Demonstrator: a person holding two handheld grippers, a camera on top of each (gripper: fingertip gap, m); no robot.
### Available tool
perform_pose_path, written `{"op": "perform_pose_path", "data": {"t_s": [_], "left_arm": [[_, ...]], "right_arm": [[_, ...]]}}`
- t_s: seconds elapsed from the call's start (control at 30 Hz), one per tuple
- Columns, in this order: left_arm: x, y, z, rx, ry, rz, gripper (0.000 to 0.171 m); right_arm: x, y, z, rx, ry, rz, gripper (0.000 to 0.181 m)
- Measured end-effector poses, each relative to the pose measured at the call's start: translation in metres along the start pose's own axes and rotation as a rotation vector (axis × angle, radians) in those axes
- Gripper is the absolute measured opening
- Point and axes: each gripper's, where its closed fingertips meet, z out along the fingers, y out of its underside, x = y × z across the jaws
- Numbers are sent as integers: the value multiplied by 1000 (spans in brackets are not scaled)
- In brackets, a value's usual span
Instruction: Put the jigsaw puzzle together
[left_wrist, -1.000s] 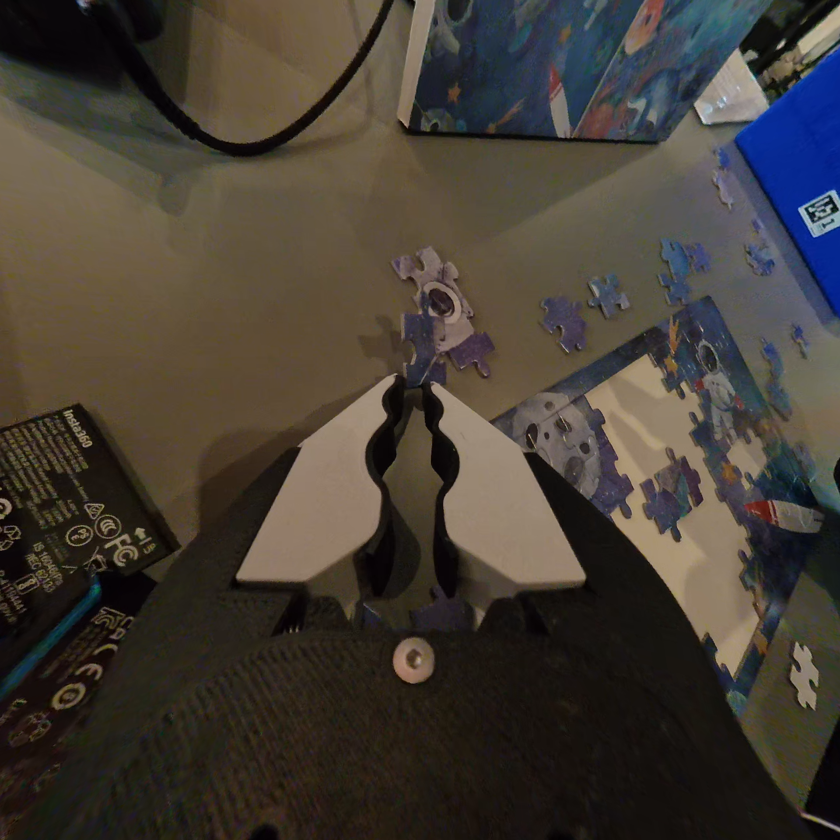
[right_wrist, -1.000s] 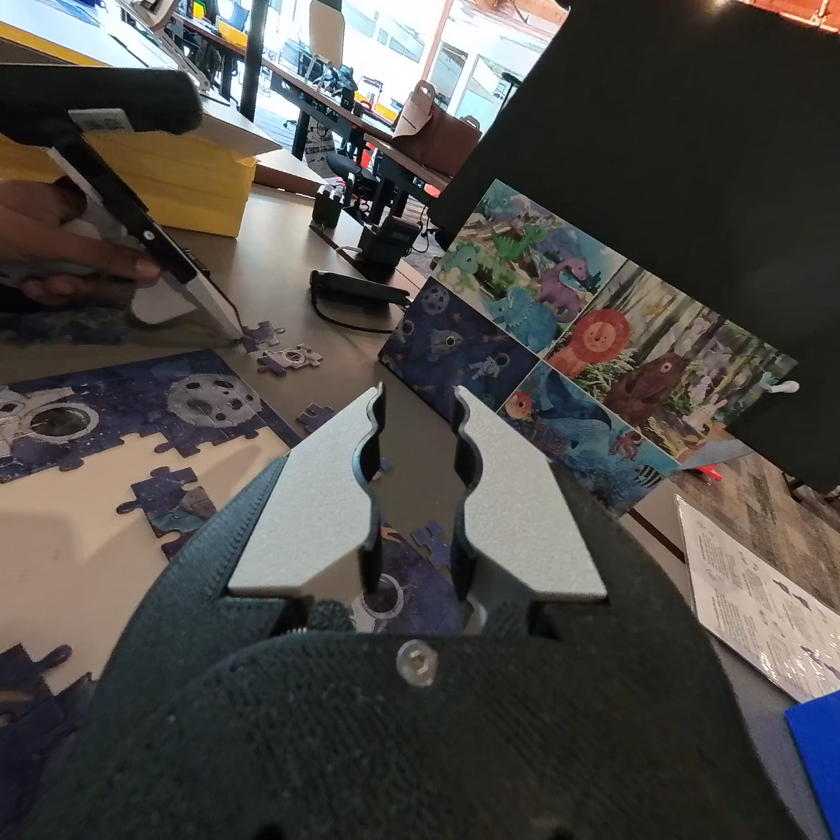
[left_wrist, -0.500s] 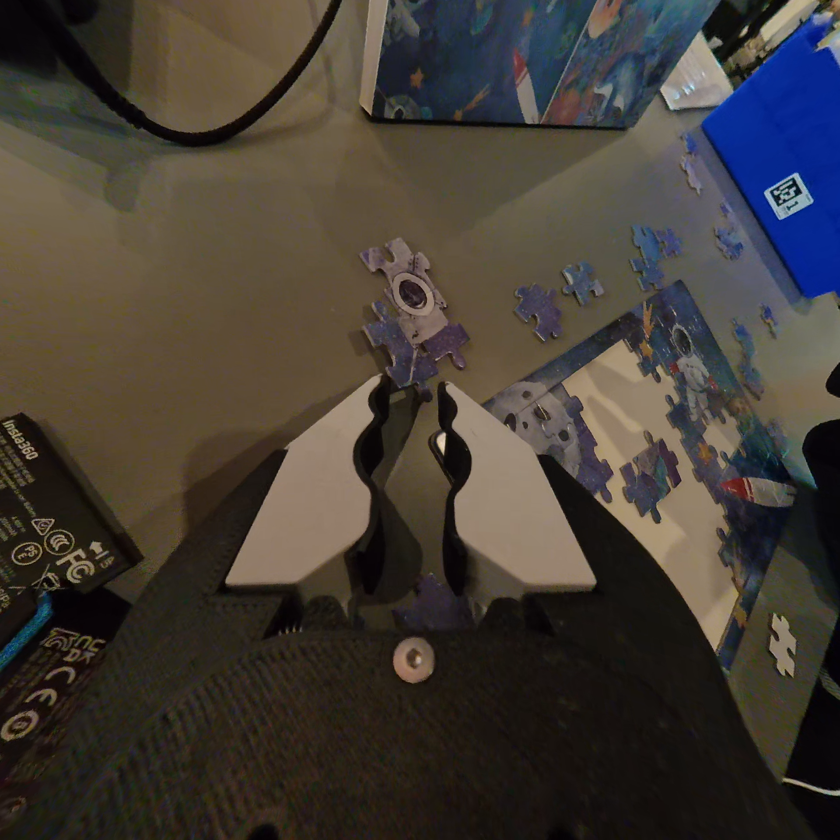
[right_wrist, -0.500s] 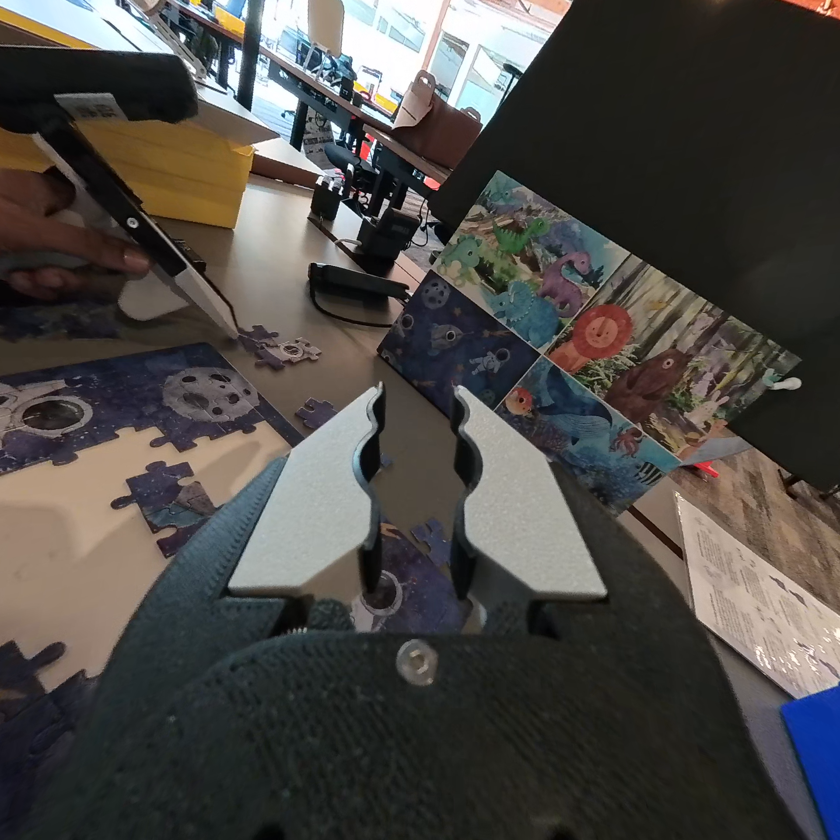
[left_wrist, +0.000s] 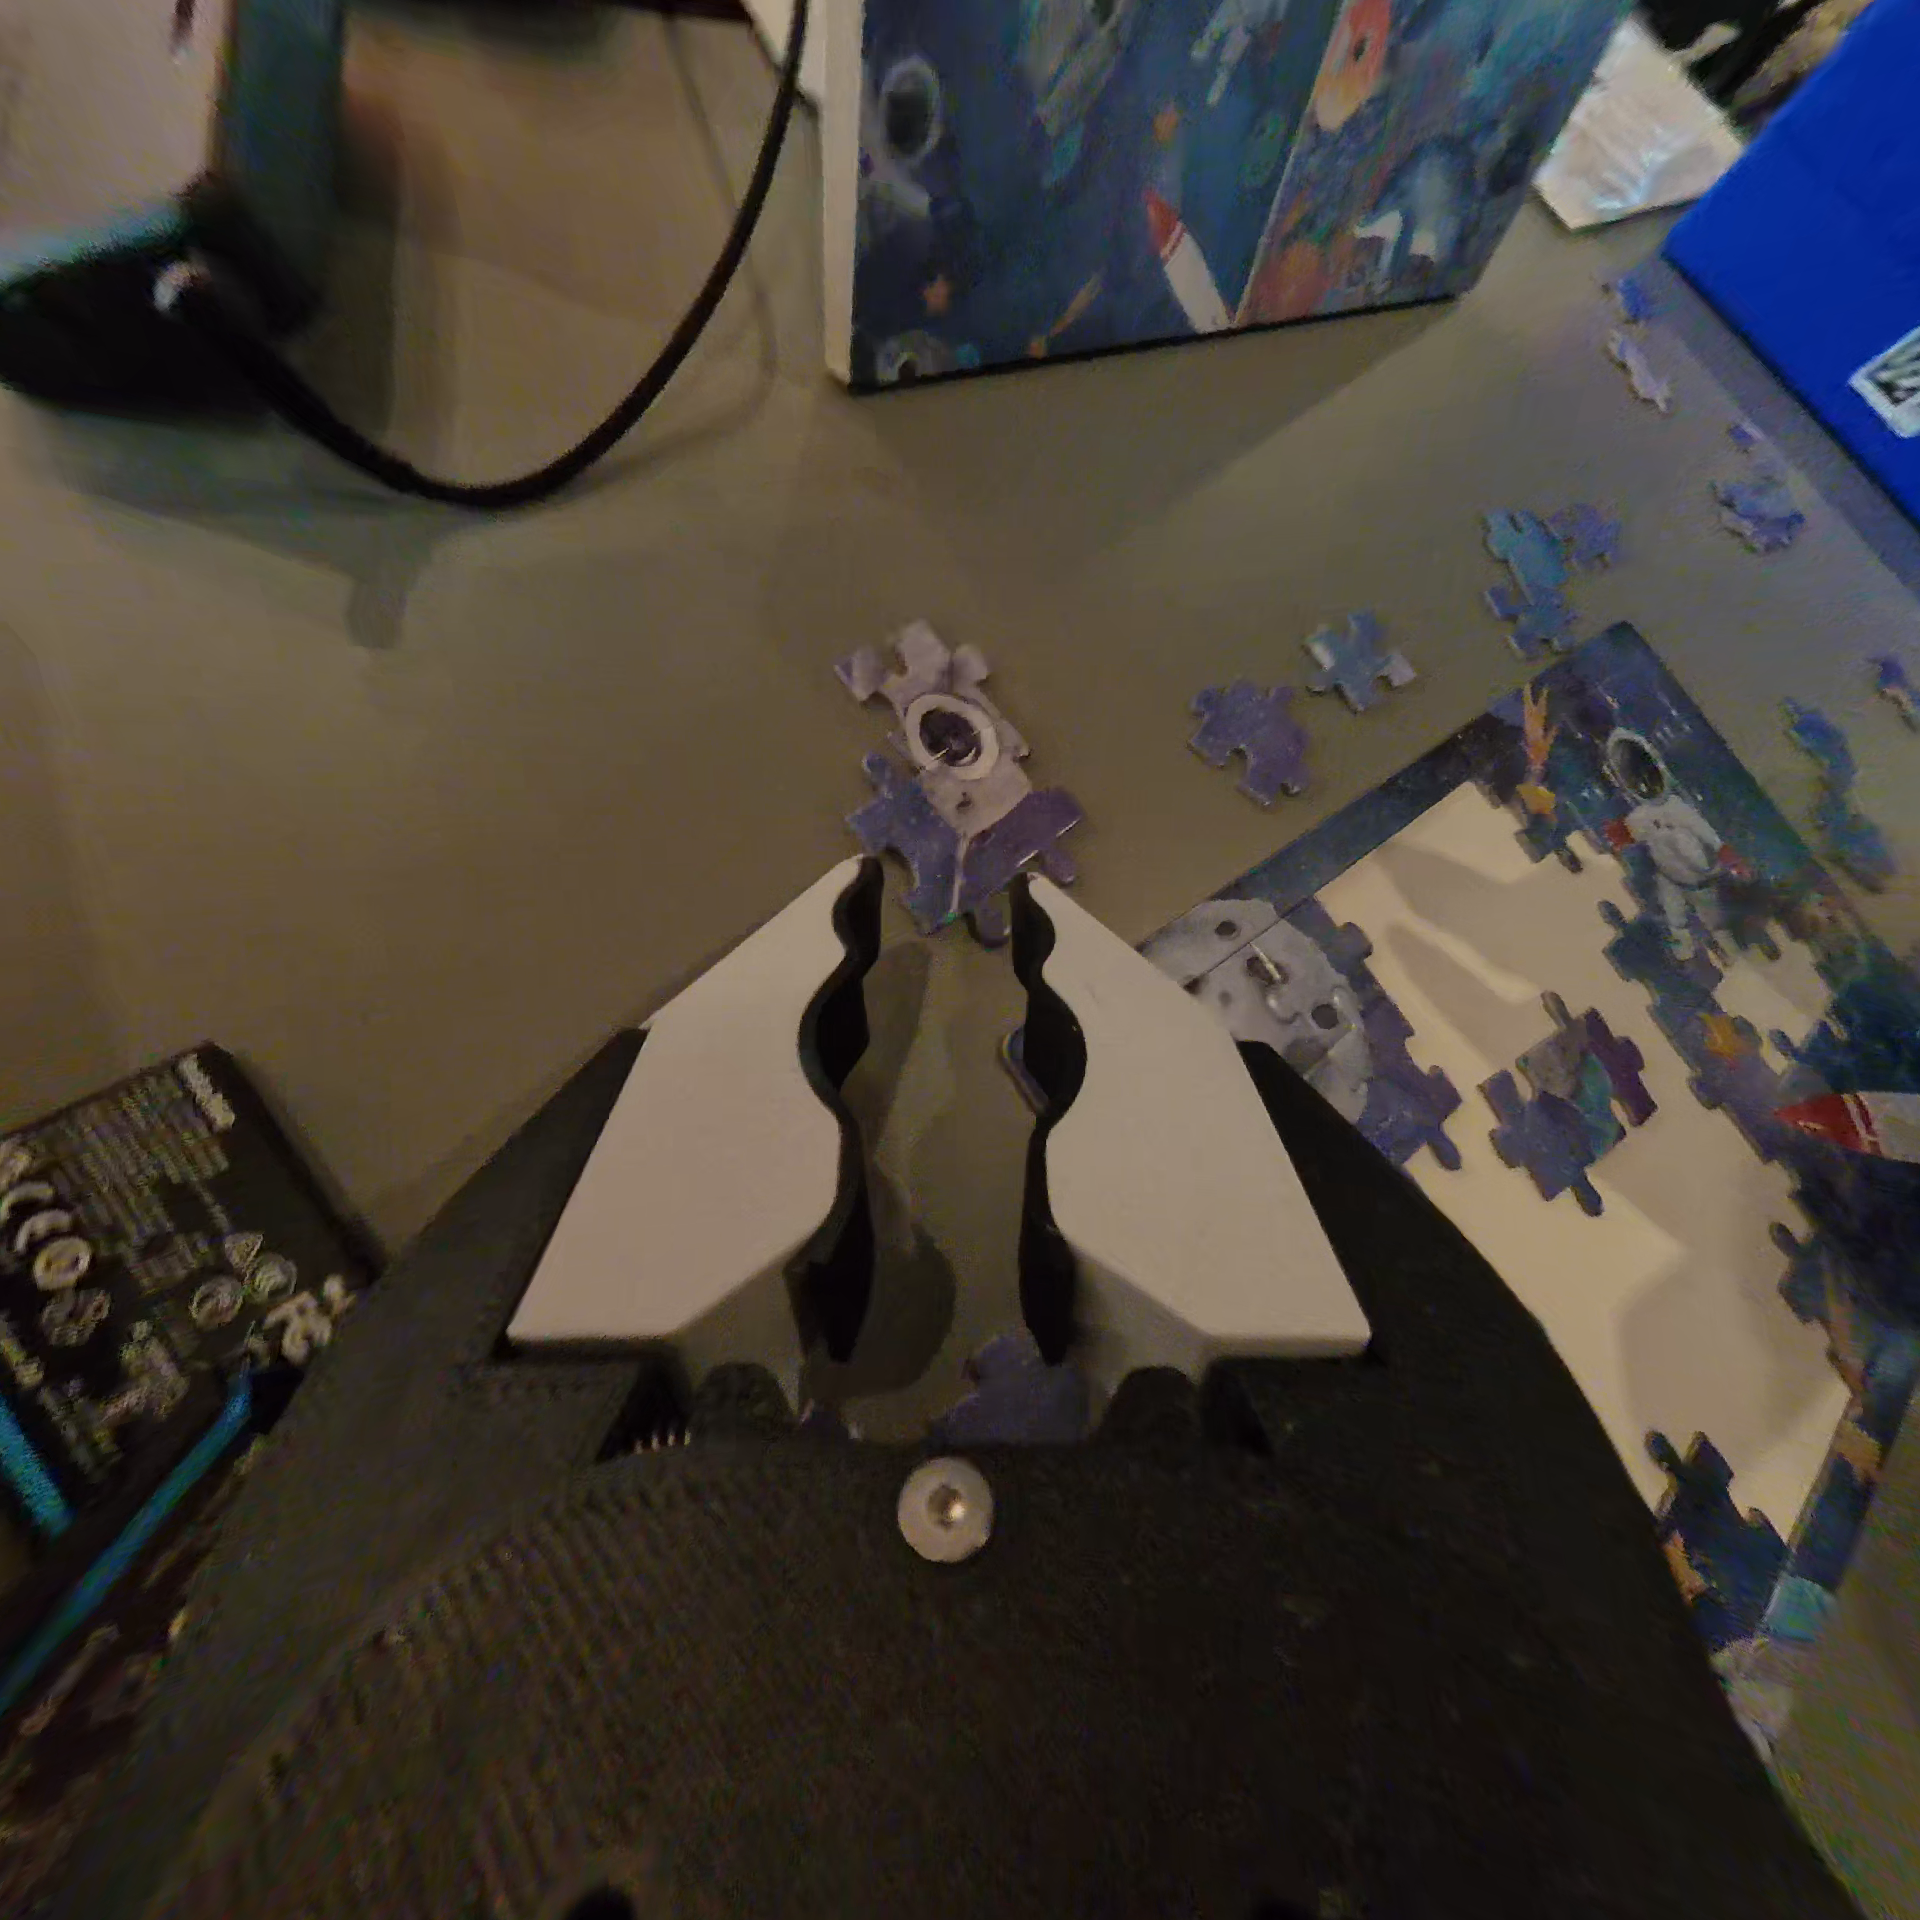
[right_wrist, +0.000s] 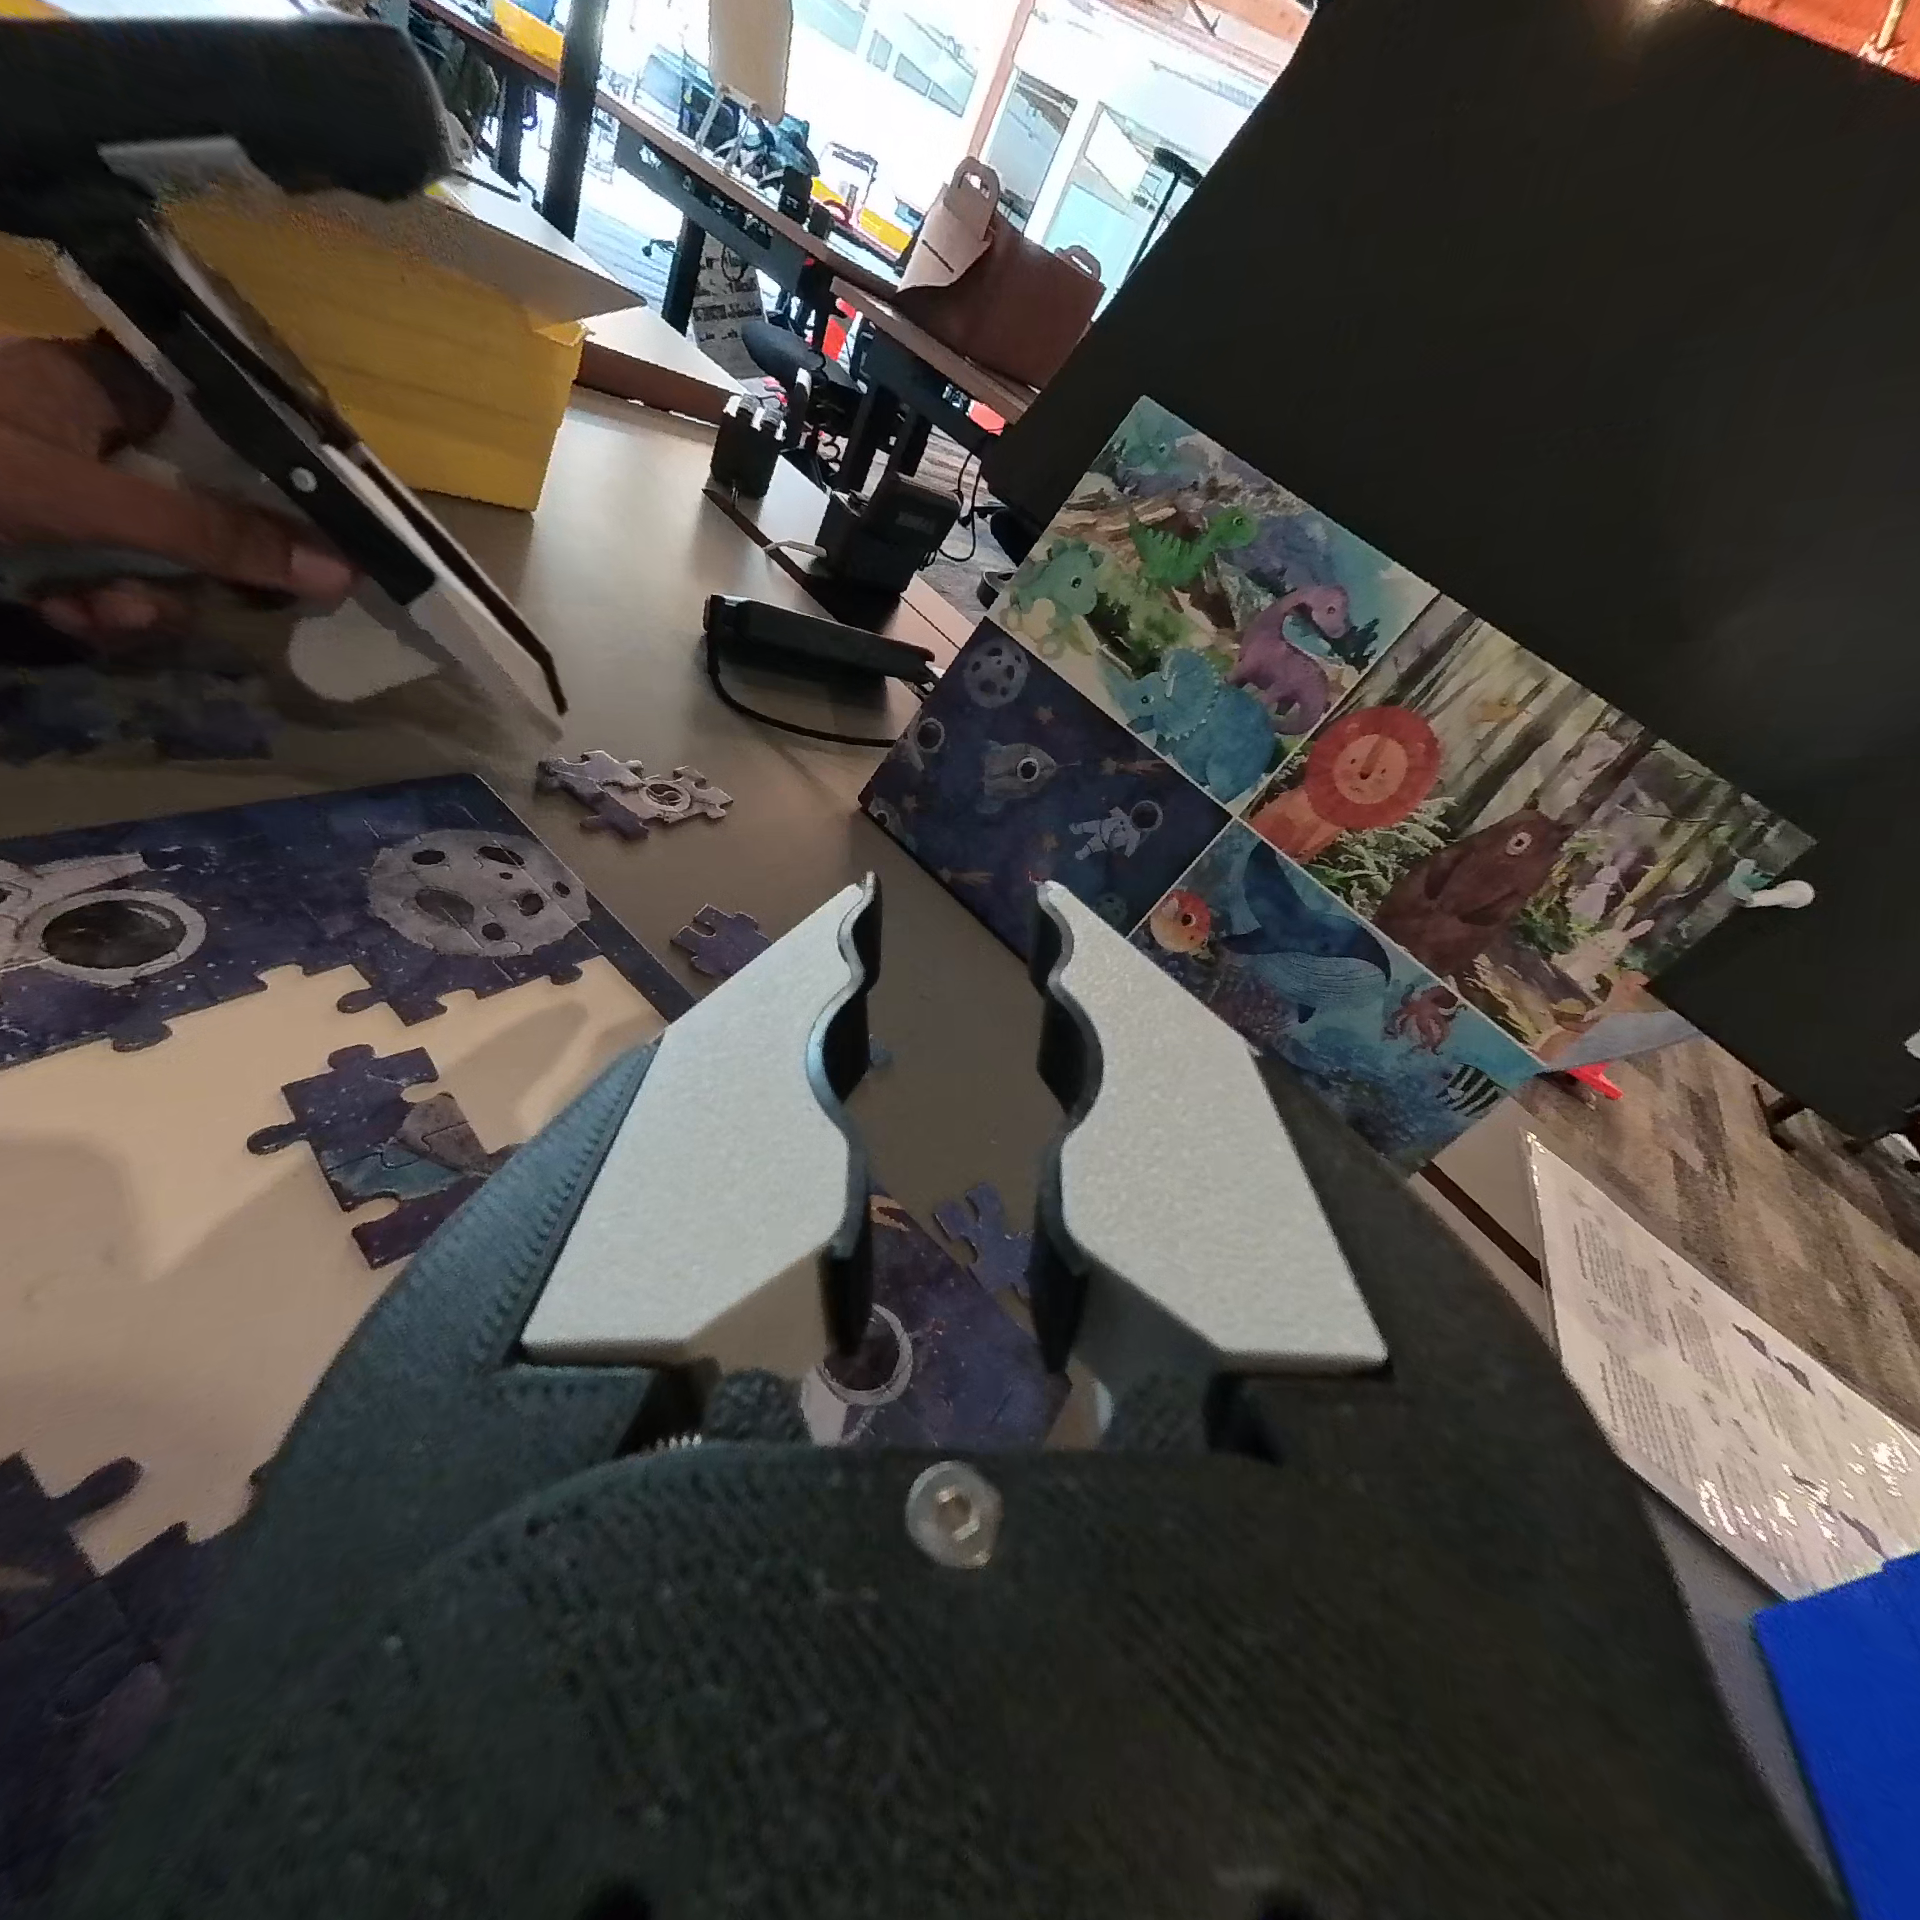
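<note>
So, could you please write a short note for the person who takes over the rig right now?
Left gripper: jaws open, holding nothing, tips at the near edge of the small joined cluster of pieces lying on the table.
Right gripper: jaws open, empty, above the puzzle board's corner.
Puzzle board: border mostly assembled, middle largely bare, one small island of joined pieces inside.
Loose pieces lie beyond the board; the picture box stands behind.
Left: grasp the cluster, fit it, then place the loose pieces.
</note>
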Motion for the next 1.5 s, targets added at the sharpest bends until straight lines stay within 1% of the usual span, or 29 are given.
{"op": "perform_pose_path", "data": {"t_s": [0.03,0.1,0.17,0.23,0.3,0.37,0.5,0.57,0.63,0.8,0.97,1.0,1.1,1.17,1.3,1.5], "left_arm": [[5,-3,1,5,21,29,26],[10,-3,6,-33,22,106,34],[8,-4,12,-75,-23,226,38],[4,-6,17,-96,-68,323,39],[1,-6,20,-118,-79,360,39],[-1,-5,22,-129,-61,338,38],[-13,-11,21,-102,-60,258,25],[-18,-10,22,-113,-64,241,23],[-21,-5,23,-140,-71,244,23],[-22,-4,22,-147,-94,270,22],[-30,-4,17,-155,-153,289,22],[-28,-6,16,-144,-148,296,22],[-12,-13,17,-86,-68,299,23],[-7,-14,19,-82,-53,294,25],[-10,-3,26,-141,-94,331,27],[-16,-5,24,-140,-139,333,26]], "right_arm": [[0,0,0,0,0,1,27],[0,0,0,-1,-1,2,27],[0,1,1,-3,-2,2,27],[0,2,1,-6,-3,1,27],[-1,2,1,-7,-4,0,27],[-1,2,2,-8,-5,0,27],[-3,5,3,-18,-14,2,27],[-4,6,4,-22,-19,1,27],[-5,7,5,-25,-21,-3,27],[-5,9,5,-32,-22,-3,27],[-6,11,6,-38,-26,-2,27],[-6,11,6,-39,-27,-2,27],[-7,12,7,-41,-30,-3,27],[-7,12,7,-43,-30,-5,27],[-8,12,7,-45,-29,-12,27],[-8,13,7,-48,-30,-14,27]]}}
